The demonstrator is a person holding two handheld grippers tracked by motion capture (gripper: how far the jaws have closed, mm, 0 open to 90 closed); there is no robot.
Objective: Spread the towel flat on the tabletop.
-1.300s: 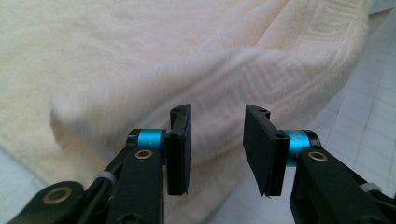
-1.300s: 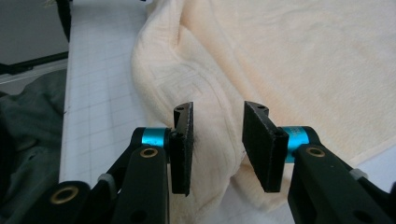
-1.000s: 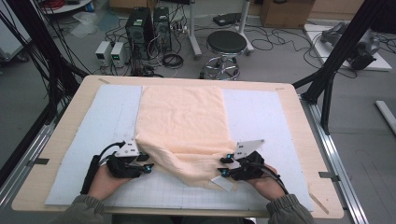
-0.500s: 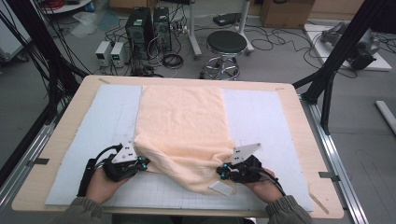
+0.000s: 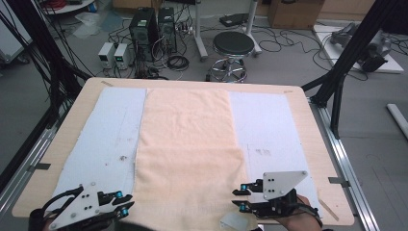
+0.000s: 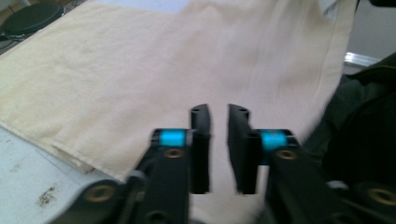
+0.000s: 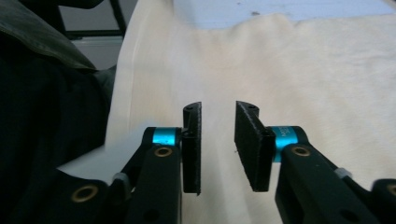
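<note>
Peach towel (image 5: 188, 154) flat, long axis away from person (both tools narrowly open, empty)

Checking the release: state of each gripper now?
Left gripper: open, fingers just parted, nothing between; towel beyond.
Right gripper: open, fingers just parted, nothing held.

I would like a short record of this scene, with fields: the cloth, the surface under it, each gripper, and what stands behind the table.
cloth: peach towel, spread flat, its near part folded double
surface: pale blue mat on a wooden table
left gripper: jaws apart, nothing between them, beside the towel's near left corner
right gripper: jaws apart, nothing between them, beside the near right corner
behind table: black stool, computer towers, cables
</note>
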